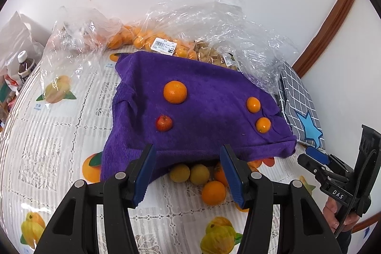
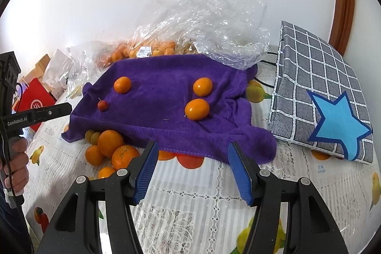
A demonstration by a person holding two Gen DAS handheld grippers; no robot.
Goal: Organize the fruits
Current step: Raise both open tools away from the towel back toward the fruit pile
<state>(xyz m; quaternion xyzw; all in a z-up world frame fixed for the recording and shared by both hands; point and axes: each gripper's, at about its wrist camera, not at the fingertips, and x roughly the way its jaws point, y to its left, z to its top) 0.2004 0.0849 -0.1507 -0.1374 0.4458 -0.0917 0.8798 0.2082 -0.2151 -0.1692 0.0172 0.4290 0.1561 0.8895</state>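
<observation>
Left wrist view: the left gripper [image 1: 188,170] hangs released, nothing between its jaws, over the near edge of the purple towel [image 1: 214,92] on the surface [image 1: 47,135]. On the towel lie a large orange [image 1: 175,92], a small red fruit [image 1: 164,123] and two small oranges [image 1: 253,105]. More fruit [image 1: 213,192] sits just beside the towel's near edge.

Right wrist view: the right gripper [image 2: 193,171] is also released and empty at the towel's [image 2: 154,77] near edge. A checked bag [image 2: 316,77] lies right of the towel.
</observation>
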